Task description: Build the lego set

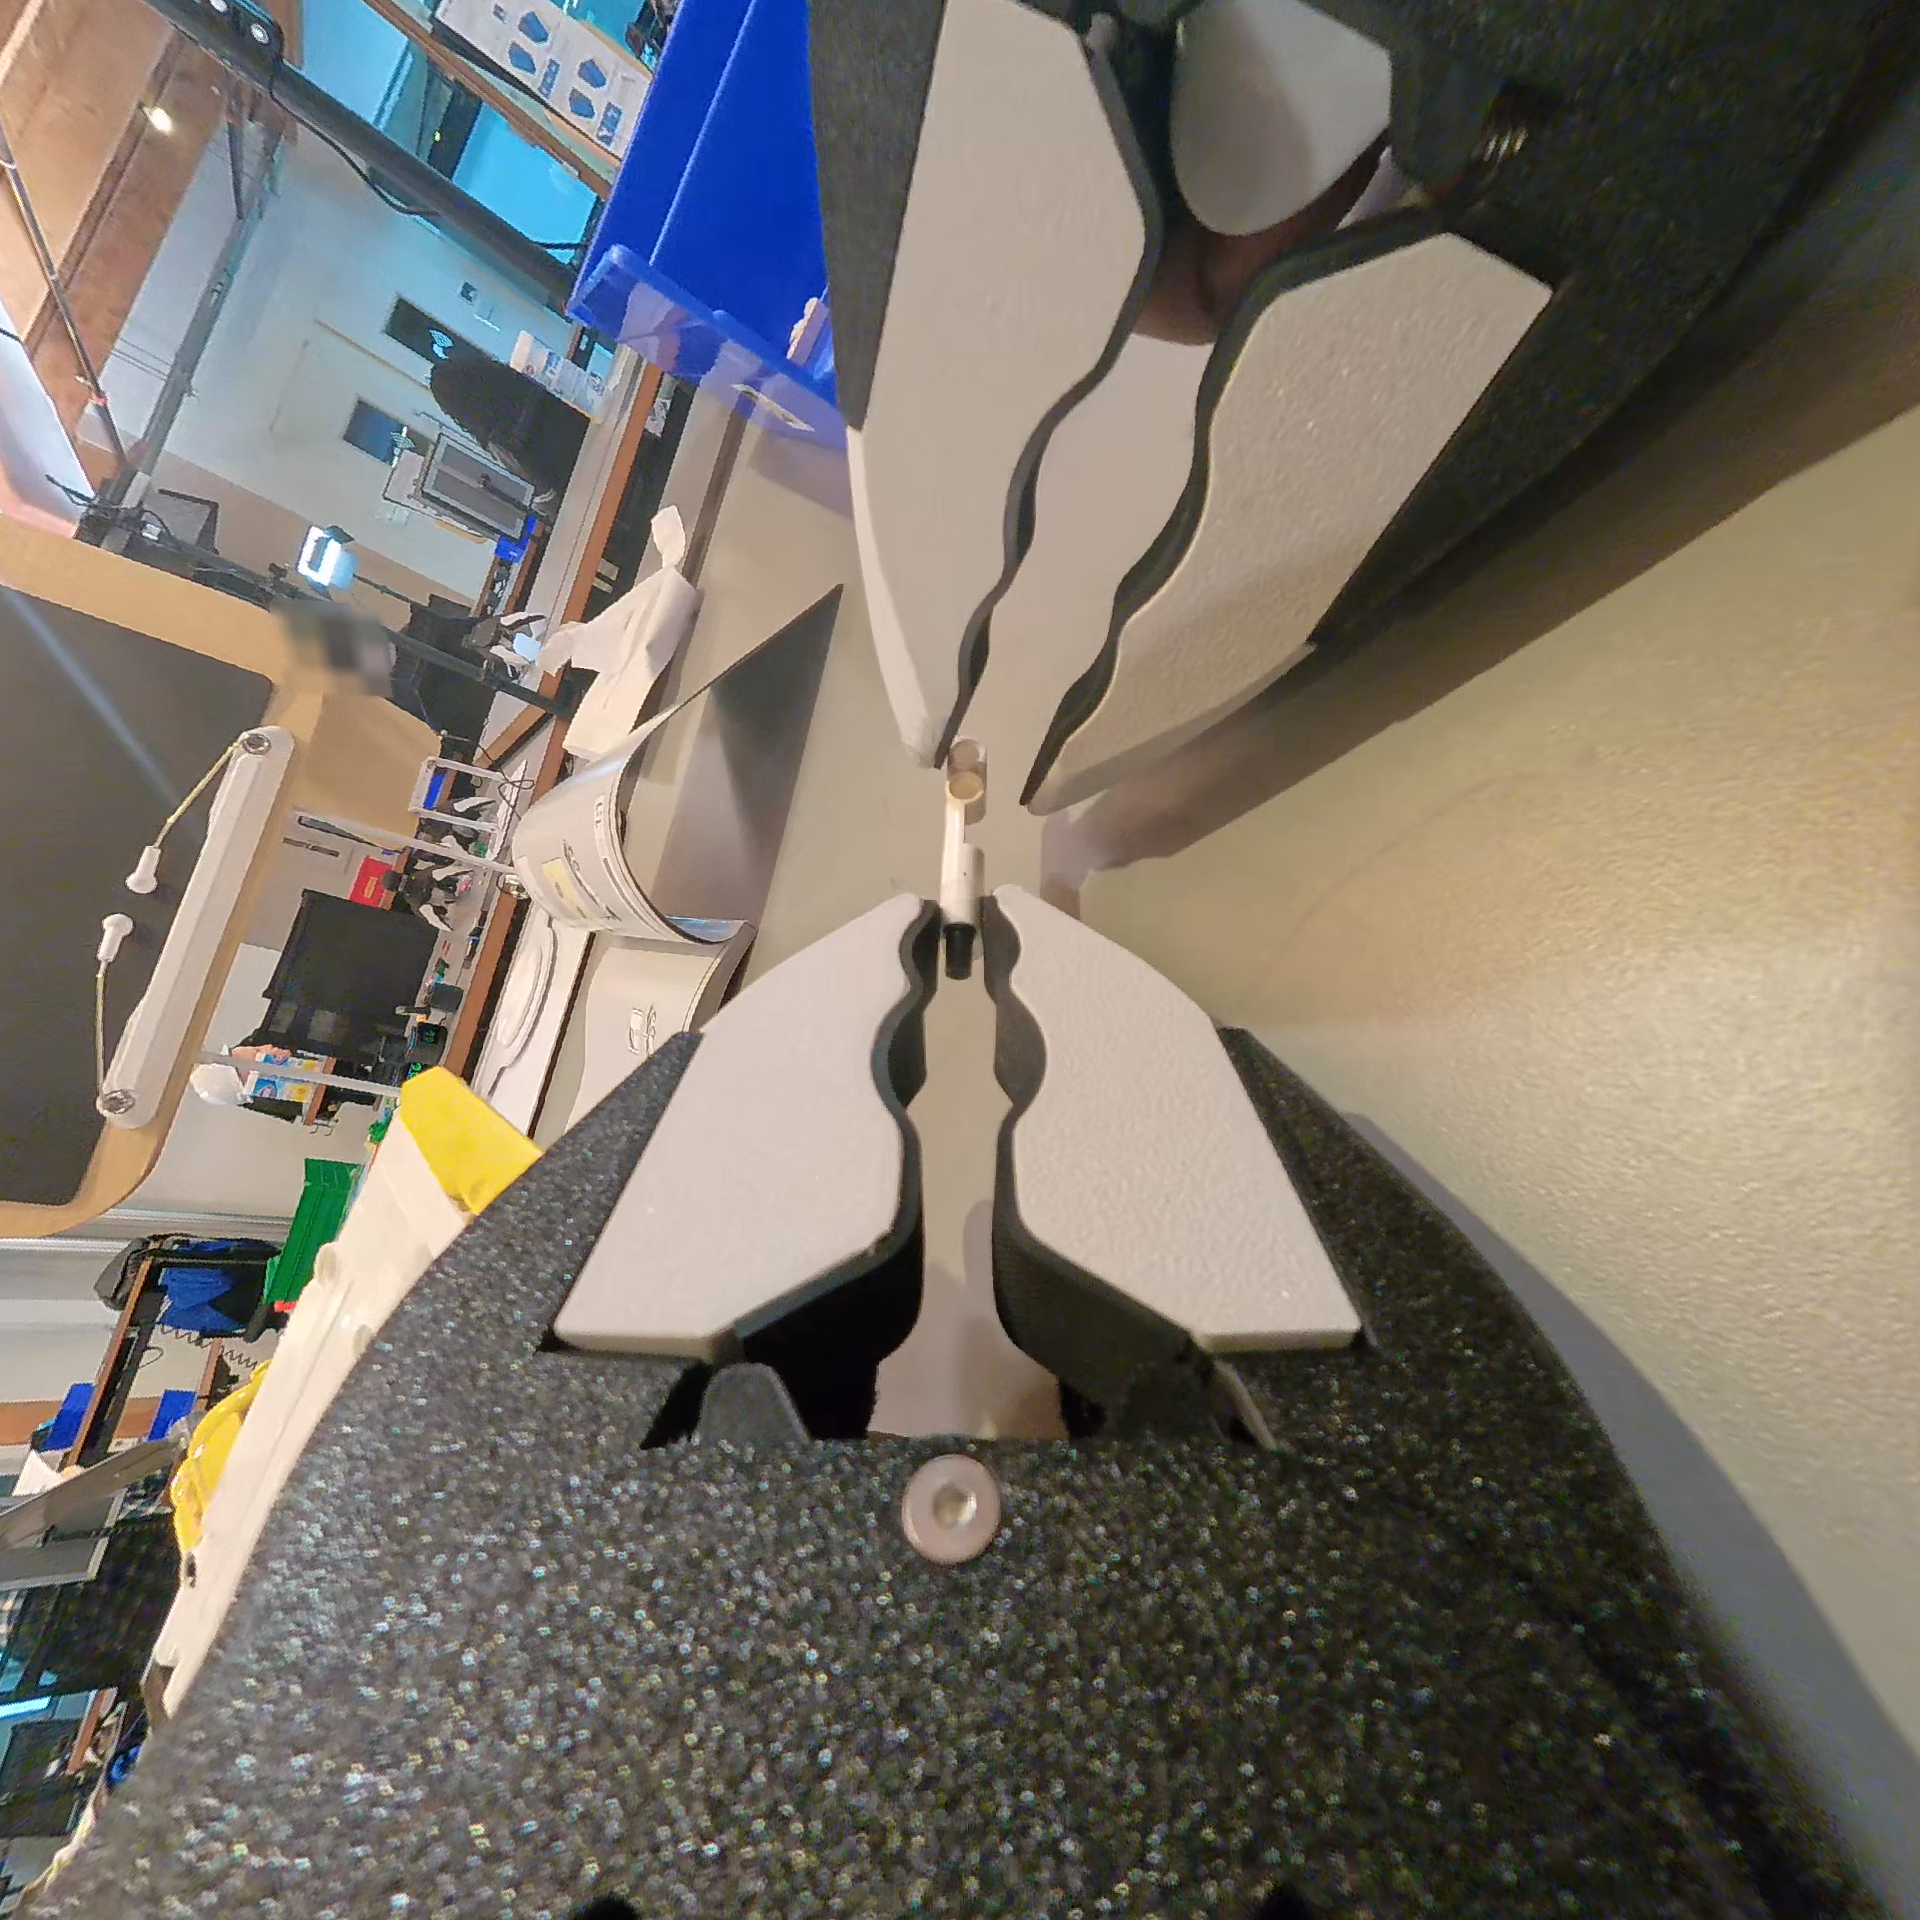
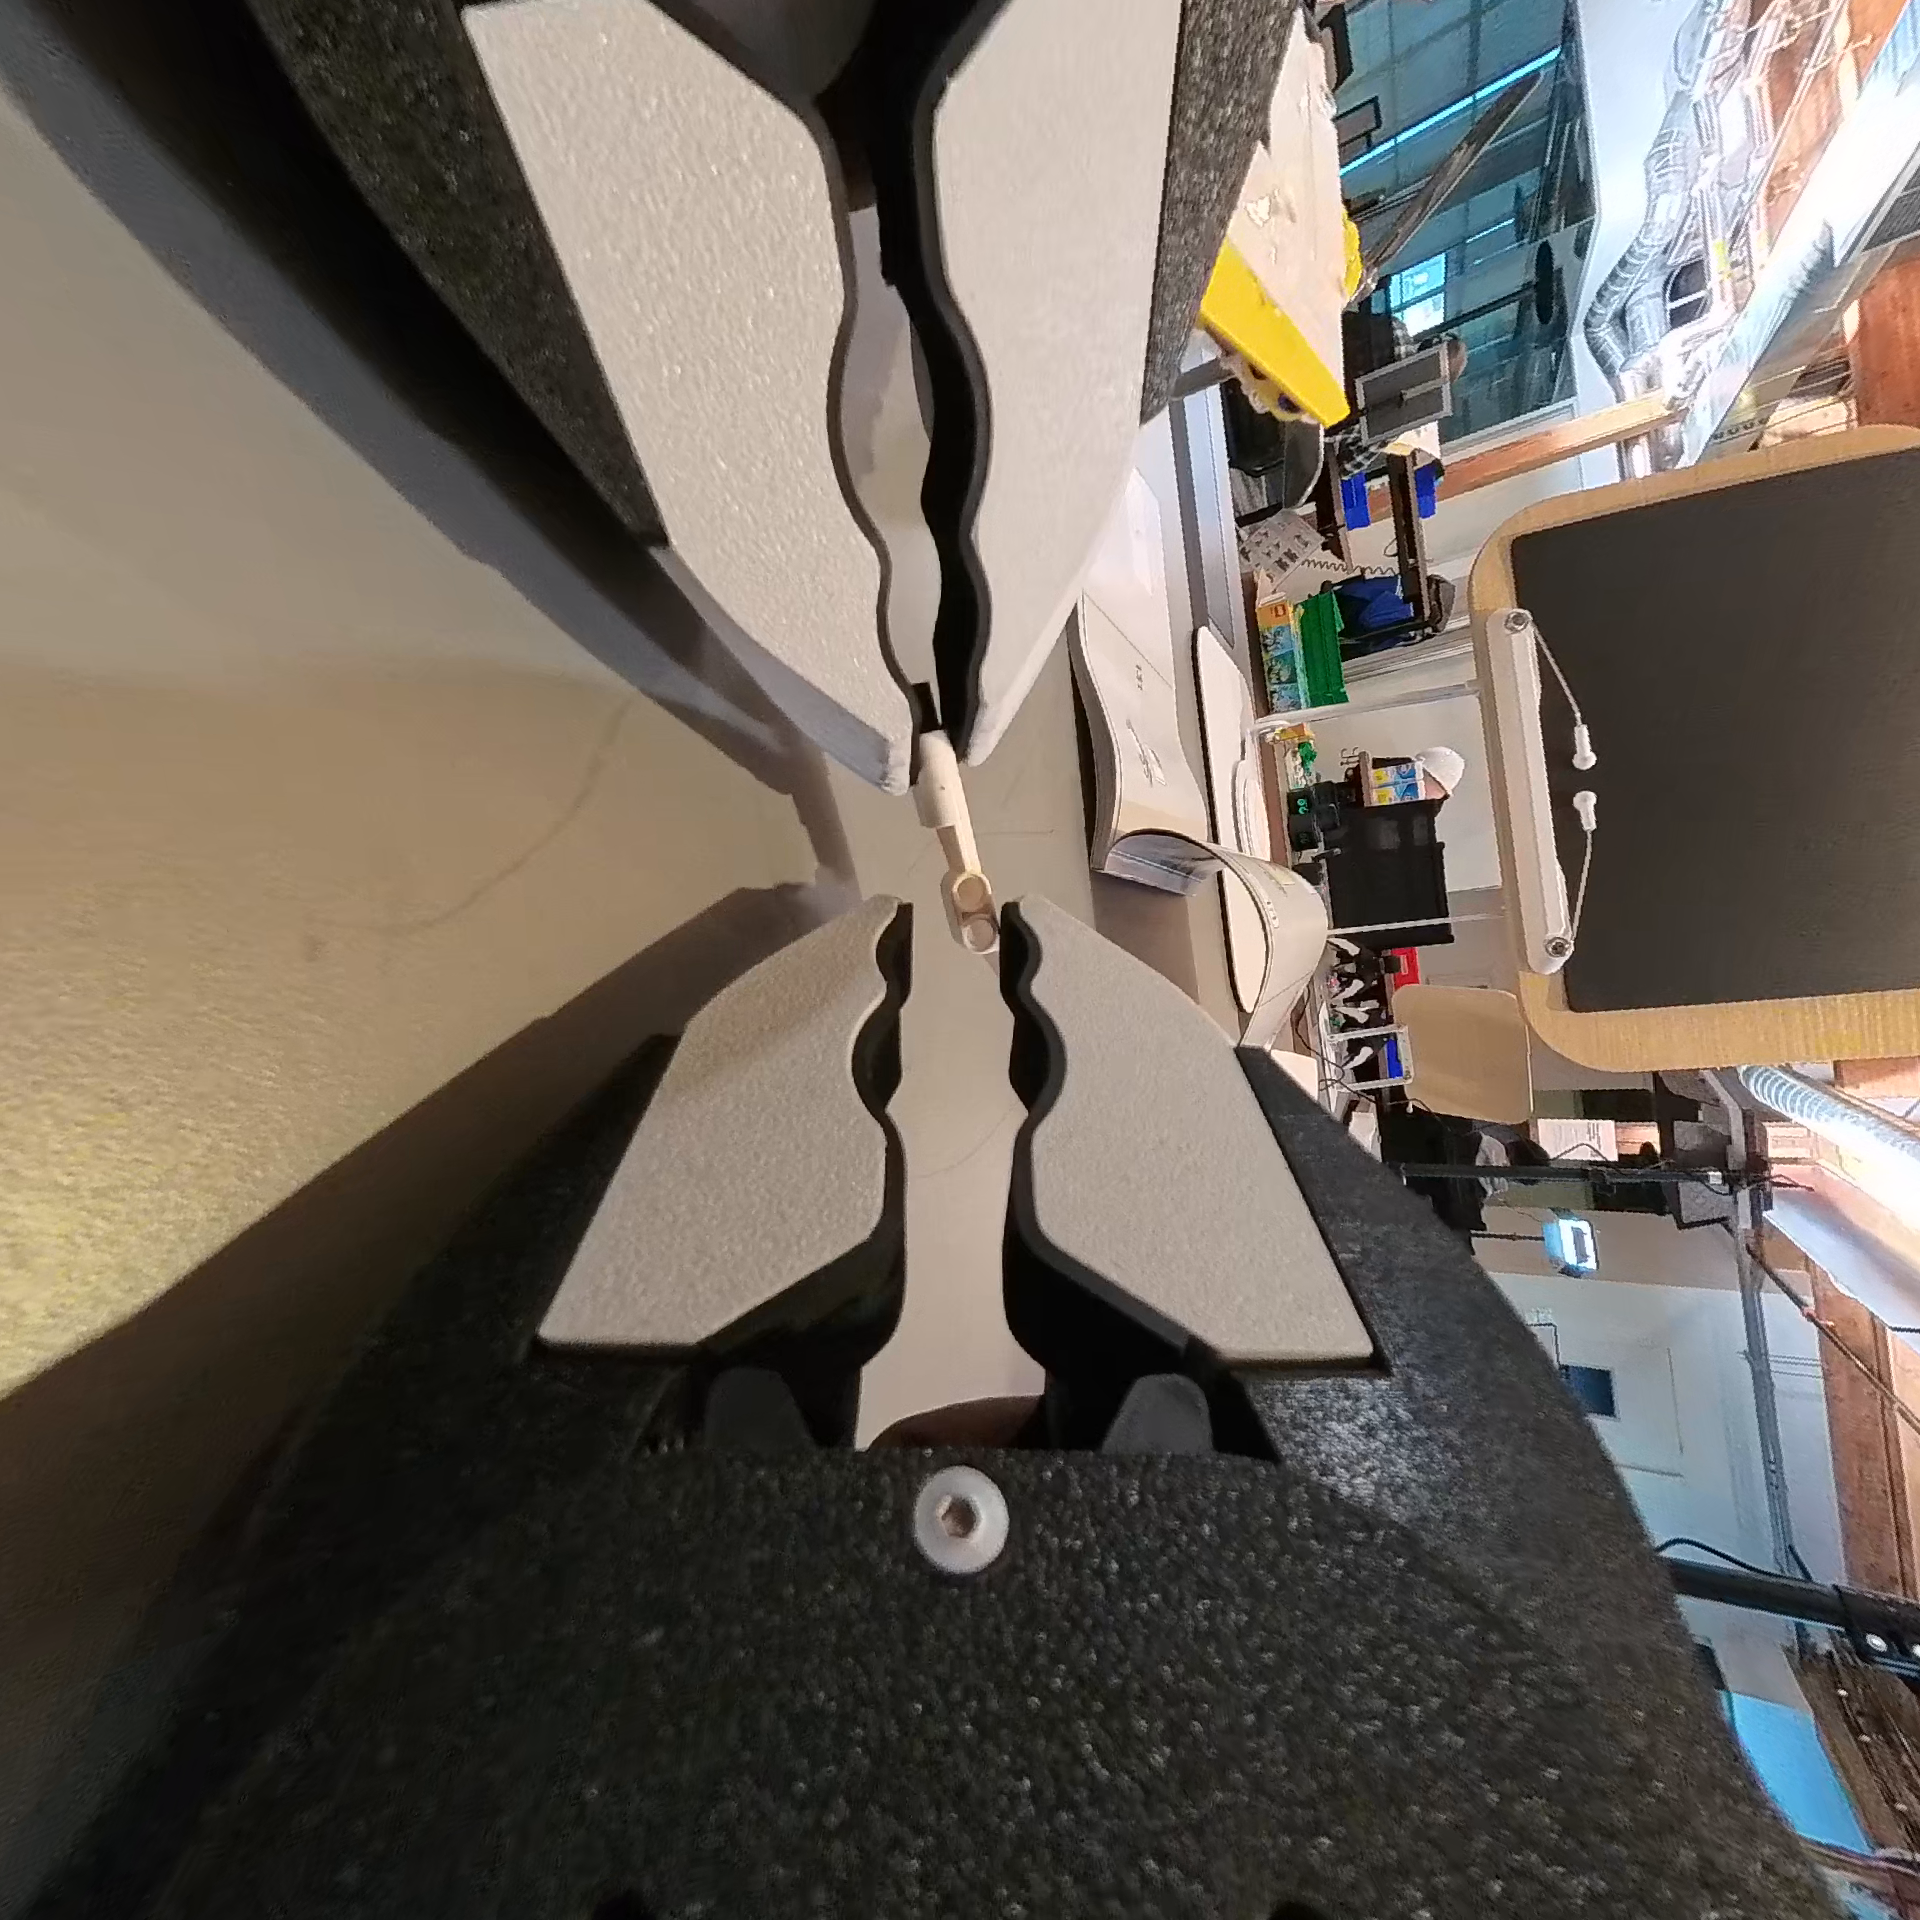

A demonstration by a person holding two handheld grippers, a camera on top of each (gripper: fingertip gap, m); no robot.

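My left gripper (image 1: pixel 961 904) is shut on a small white connector (image 1: pixel 959 868) with a black pin (image 1: pixel 956 948) at its near end. A tan link with two round holes (image 1: pixel 966 777) sticks out of the connector toward my right gripper (image 1: pixel 985 774), which faces mine tip to tip. In the right wrist view the tan link (image 2: pixel 971 914) lies between the tips of my right gripper (image 2: pixel 954 920). It rests against one pad (image 2: pixel 1023 935), with a clear gap to the other, so this gripper is open. My left gripper (image 2: pixel 935 743) clamps the white connector (image 2: pixel 935 779).
A grey tabletop (image 1: pixel 821 790) lies behind the grippers, and a cream wall (image 1: pixel 1558 935) runs close along one side. An open booklet with curled pages (image 1: pixel 592 842) lies on the table. A blue bin (image 1: pixel 717 208) and a yellow part (image 1: pixel 457 1132) stand farther off. Less than 4 cm separates the two grippers' tips.
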